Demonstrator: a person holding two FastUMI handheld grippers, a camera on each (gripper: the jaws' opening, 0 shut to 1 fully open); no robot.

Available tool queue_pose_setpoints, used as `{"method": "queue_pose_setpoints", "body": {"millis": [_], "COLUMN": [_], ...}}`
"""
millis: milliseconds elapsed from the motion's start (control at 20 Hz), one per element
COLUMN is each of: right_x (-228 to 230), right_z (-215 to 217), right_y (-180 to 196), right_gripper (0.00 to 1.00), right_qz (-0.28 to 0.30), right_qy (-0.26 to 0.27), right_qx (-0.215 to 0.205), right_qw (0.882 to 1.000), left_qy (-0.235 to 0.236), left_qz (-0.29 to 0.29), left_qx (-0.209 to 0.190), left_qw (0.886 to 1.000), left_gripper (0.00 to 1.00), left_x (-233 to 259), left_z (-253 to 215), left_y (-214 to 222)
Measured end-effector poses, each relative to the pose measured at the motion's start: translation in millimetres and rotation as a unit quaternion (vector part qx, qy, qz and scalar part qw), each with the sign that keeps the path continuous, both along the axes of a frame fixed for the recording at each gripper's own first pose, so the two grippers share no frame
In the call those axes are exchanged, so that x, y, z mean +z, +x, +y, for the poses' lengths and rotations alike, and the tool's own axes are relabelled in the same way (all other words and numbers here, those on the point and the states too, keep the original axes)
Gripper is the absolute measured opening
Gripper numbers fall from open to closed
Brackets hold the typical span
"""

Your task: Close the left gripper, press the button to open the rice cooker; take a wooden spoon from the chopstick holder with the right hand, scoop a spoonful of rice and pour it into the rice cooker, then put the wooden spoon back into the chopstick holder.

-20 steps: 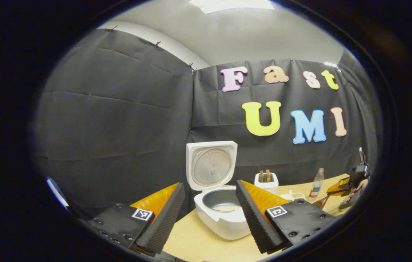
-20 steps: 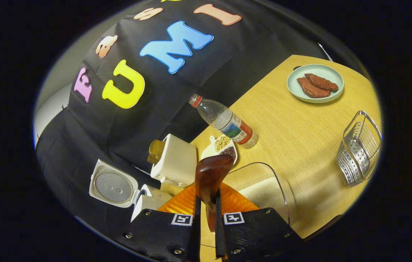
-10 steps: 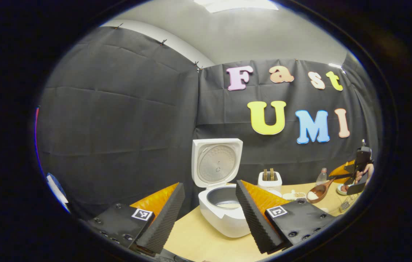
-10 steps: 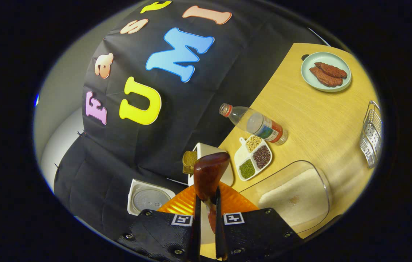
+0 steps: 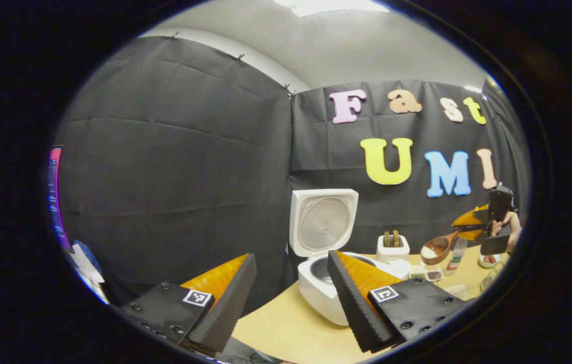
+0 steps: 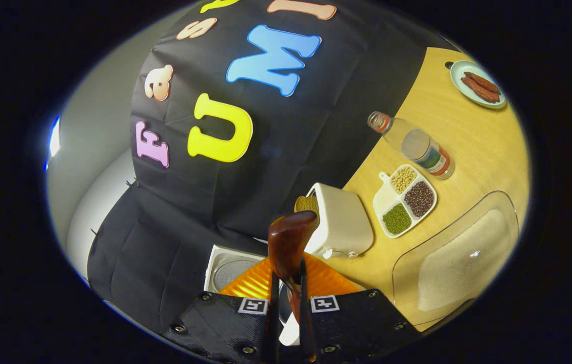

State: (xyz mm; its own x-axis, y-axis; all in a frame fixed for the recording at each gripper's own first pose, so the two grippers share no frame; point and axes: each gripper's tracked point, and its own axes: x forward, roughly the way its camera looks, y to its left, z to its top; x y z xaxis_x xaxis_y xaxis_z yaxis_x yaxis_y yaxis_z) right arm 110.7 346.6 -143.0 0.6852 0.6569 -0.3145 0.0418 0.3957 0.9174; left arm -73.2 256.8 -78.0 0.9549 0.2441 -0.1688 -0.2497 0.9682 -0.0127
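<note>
Right tongs [image 6: 286, 316] clamp the stiff, light spoon [image 6: 288, 242] by its handle; keep it level. Left tongs [image 5: 291, 298] gape, cooker [image 5: 324, 263] at one o'clock.

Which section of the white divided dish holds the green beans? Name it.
On the white divided dish, it is the section at the end away from the handle, nearest the toaster; the other two hold pale and dark beans.

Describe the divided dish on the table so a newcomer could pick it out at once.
Start at the yellow wooden table. Between the white toaster and the lying plastic bottle sits a small white divided dish with a short handle. It alone holds three separate heaps: pale beans, dark beans and green beans.
</note>
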Motion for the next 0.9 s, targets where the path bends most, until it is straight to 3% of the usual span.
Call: {"method": "queue_pose_setpoints", "body": {"millis": [600,900], "right_x": [-1.0,-16.8], "right_z": [119.3,177.1], "right_y": [4.1,-7.8], "right_gripper": [0.16,0.16], "right_qz": [-0.023,-0.061], "right_qy": [-0.014,-0.072], "right_qx": [0.072,0.109], "right_qw": [0.997,0.990], "left_qy": [0.020,0.027], "left_qz": [0.023,0.040], "left_qx": [0.088,0.126], "left_qw": [0.996,0.991], "left_gripper": [0.98,0.98], "left_x": [-4.8,-11.9], "left_z": [82.7,108.2], "left_y": [-54.8,-88.4]}}
